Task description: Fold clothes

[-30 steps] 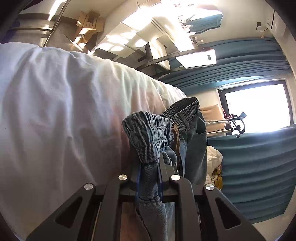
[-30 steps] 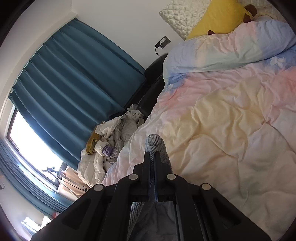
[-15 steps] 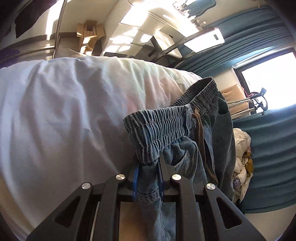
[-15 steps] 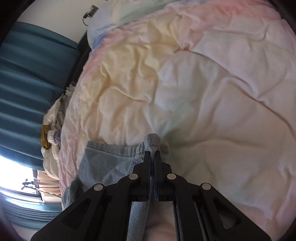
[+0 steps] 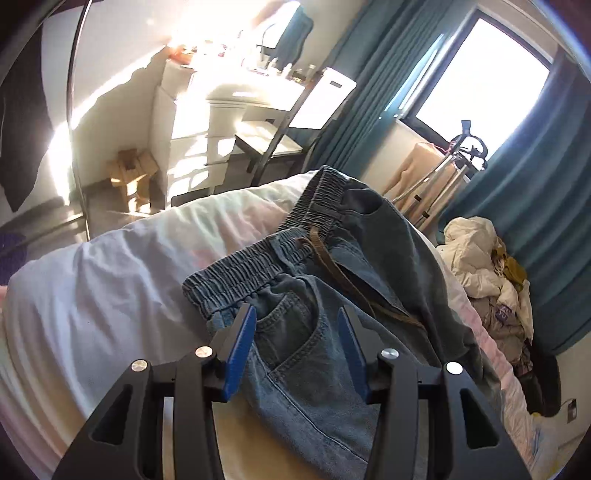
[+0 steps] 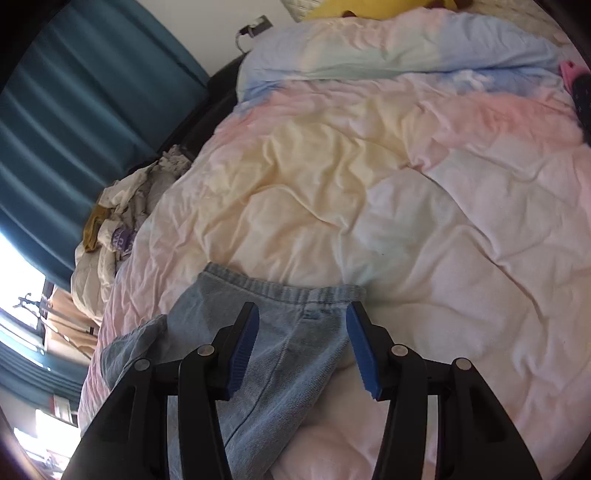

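Blue denim jeans [image 5: 295, 332] with an elastic waistband and a brown drawstring [image 5: 340, 273] lie on the pastel duvet [image 5: 110, 295]. My left gripper [image 5: 295, 314] hovers over the waistband and pocket, its jaws opening, pads off the cloth. In the right wrist view a paler leg end of the jeans [image 6: 273, 325] lies flat on the duvet [image 6: 406, 221]. My right gripper [image 6: 301, 312] is above it, jaws opening, with the denim below the gap and no pad pressing on it.
A heap of pale laundry [image 5: 480, 258] [image 6: 122, 221] lies beside the bed by teal curtains [image 5: 535, 184]. White drawers and a desk [image 5: 221, 122] stand beyond the bed's foot. Pillows and a yellow cushion [image 6: 369, 7] sit at the head.
Both grippers have let go of the jeans and opened. The left one rolled and lifted off the waistband. The right one laid the leg end on the duvet.
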`<state>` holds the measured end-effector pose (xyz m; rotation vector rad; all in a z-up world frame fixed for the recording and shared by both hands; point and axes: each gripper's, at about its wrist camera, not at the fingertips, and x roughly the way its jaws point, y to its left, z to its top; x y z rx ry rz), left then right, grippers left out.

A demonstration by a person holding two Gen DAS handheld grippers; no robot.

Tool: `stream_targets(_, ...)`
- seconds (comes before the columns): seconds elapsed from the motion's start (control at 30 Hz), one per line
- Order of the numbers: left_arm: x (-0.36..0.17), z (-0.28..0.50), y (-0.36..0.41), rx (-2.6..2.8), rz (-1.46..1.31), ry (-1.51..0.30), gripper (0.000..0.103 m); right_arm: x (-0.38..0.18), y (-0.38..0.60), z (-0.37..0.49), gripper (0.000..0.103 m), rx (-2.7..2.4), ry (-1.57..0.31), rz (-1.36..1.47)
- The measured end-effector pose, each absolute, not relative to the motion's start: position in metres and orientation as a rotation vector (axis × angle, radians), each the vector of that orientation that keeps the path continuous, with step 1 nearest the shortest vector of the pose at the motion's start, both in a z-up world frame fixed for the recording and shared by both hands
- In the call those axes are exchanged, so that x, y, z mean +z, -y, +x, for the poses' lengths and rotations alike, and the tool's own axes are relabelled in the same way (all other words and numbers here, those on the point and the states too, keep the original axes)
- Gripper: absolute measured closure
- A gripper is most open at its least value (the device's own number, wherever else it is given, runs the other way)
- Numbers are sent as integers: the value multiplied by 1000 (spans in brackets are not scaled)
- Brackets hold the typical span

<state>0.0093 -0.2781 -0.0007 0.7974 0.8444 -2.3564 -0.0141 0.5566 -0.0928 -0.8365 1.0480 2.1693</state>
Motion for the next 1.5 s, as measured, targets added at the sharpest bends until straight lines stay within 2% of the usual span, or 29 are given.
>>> stream_targets(0.13,11,-8,235,-2494,868,-686,56,-69,-517,-26,53,2354,-914,-856)
stream_targets(0.4,21,-30,121,-2781,901,-320,55,-54,-432,-45,53,2647,-835,-935)
stream_targets(0.57,18,-39,76,-2867,923,-202,55,-56,-382,-55,53,2785,-751,-982)
stream_targets(0.83,5,-65,33,-2905,1008,-118,55,-71,-329,-76,53,2920,-653,-1054)
stream_targets(1.1,-37,-87,-10,-2980,1115,-74,55,-88,-354,-139,52,2896,-844,-1036)
stream_targets(1.23,-60,-94,-17,-2972,1189,-55,55,-110,-389,-174,47,2773,-1088,-986)
stream_targets(1.37,-71,-104,-12,-2962,1253,-149,55,-140,-424,-196,46,2606,-1315,-927)
stream_targets(1.5,-80,-112,-14,-2974,1245,-121,55,-167,-440,-216,47,2524,-1436,-919)
